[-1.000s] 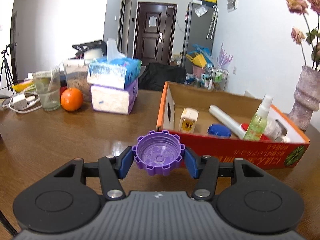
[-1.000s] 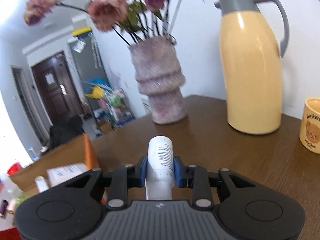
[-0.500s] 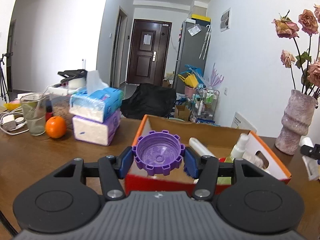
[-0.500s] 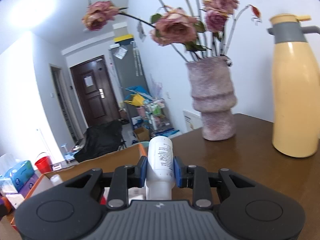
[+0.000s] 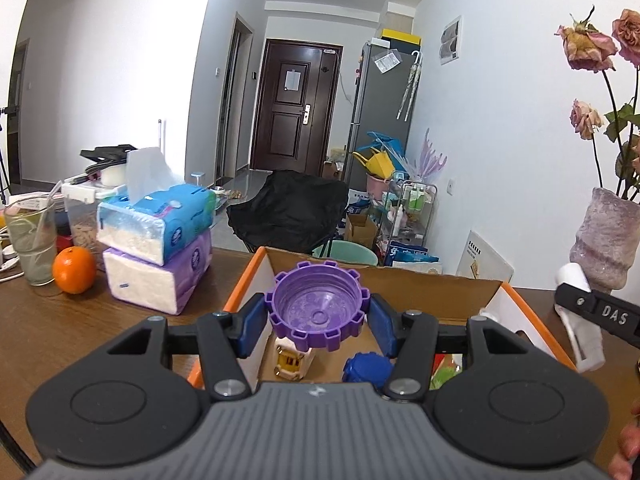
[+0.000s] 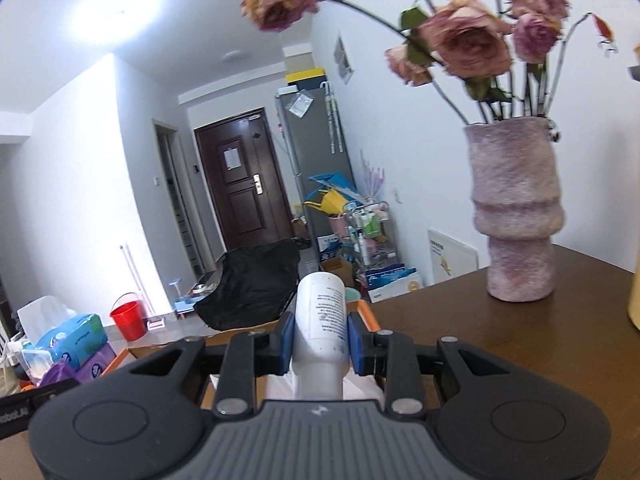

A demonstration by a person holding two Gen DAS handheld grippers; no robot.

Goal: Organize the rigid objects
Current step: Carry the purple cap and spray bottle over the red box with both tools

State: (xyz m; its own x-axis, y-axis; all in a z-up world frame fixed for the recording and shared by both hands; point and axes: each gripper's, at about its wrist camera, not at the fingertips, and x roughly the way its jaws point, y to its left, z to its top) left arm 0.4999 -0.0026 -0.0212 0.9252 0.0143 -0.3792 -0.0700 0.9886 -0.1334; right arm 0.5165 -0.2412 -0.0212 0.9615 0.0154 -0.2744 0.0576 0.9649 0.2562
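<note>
My left gripper [image 5: 318,318] is shut on a purple toothed cap [image 5: 318,304] and holds it above the near end of an orange-rimmed cardboard box [image 5: 400,276]. Inside the box below lie a small cream toy [image 5: 290,360] and a blue cap [image 5: 366,368]. My right gripper [image 6: 320,338] is shut on a white tube bottle [image 6: 322,312] and holds it over the box's right side; the box rim [image 6: 370,314] shows just behind it. The right gripper and its bottle [image 5: 578,320] also show at the right edge of the left wrist view.
Two stacked tissue packs [image 5: 156,240], an orange [image 5: 74,270] and a glass with a straw [image 5: 30,240] stand on the wooden table left of the box. A pink vase of dried roses [image 6: 516,216] stands on the table to the right.
Both grippers have risen and moved in over the box with their objects still held. The right gripper has swung left, away from the yellow jug.
</note>
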